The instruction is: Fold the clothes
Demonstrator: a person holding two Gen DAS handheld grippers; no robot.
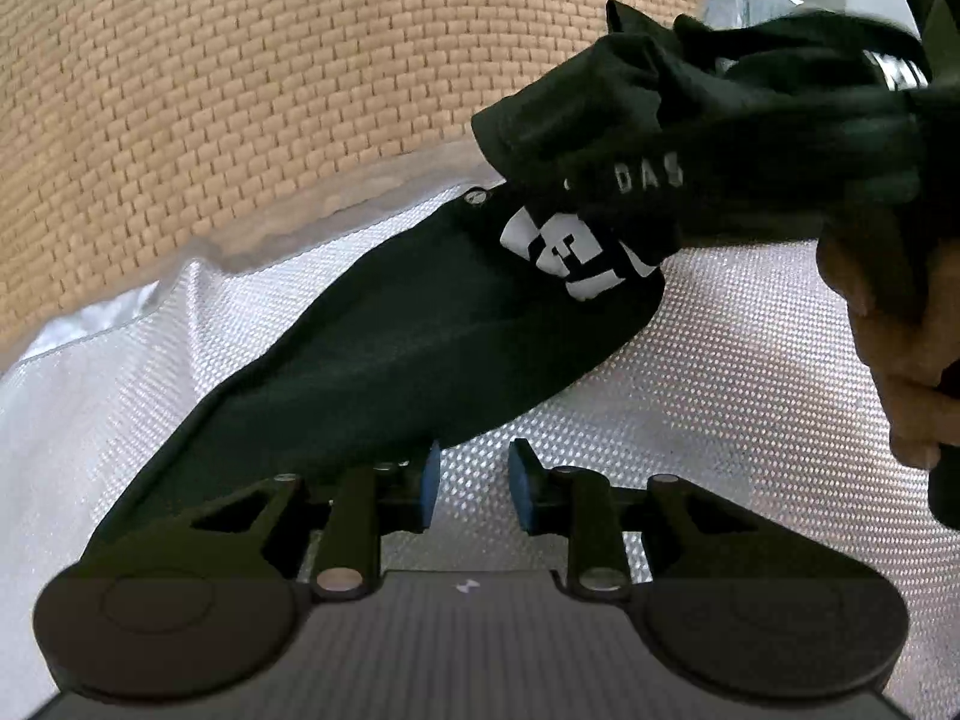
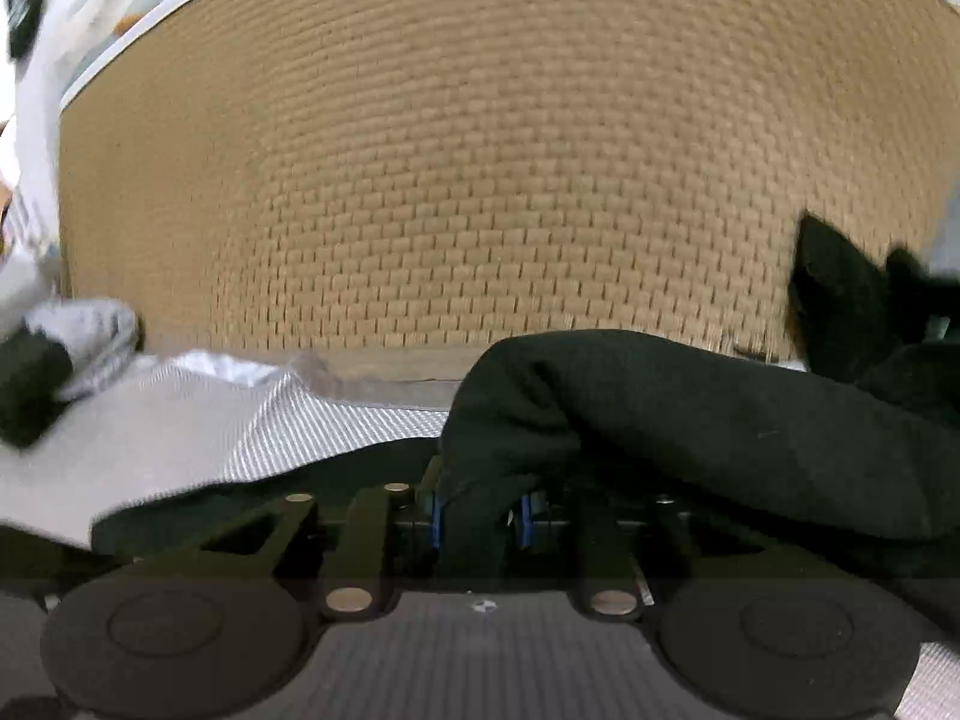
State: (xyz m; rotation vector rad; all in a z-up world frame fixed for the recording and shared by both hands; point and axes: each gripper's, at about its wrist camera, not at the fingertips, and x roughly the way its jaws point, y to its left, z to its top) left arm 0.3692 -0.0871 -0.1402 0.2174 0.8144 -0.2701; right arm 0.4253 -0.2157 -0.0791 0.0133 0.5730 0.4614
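Behind your work area stands a tan woven panel [image 1: 240,90], filling the upper part of both wrist views. Below it lies the bench [image 1: 720,360], covered in a white textured sheet that is crinkled along its far edge where it meets the panel. On that sheet rests the black garment [image 1: 390,348], with a white printed logo [image 1: 576,252] facing up and a small metal snap [image 1: 477,197] at its far edge; part of the garment lies flat on the bench, while the rest is bunched and lifted at the upper right of the left wrist view, where pale lettering shows on a fold. In the right wrist view, a grey and black bundle of fabric [image 2: 72,348] sits at the far left of the bench, well apart from the garment. Your right hand [image 1: 900,348] appears at the right edge of the left wrist view. Your right gripper [image 2: 480,519] is clamped on a thick fold of the black garment, the cloth pinched between its blue pads. Your left gripper [image 1: 471,480] has its jaws apart with bare sheet between them, the left pad just beside the garment's near edge.
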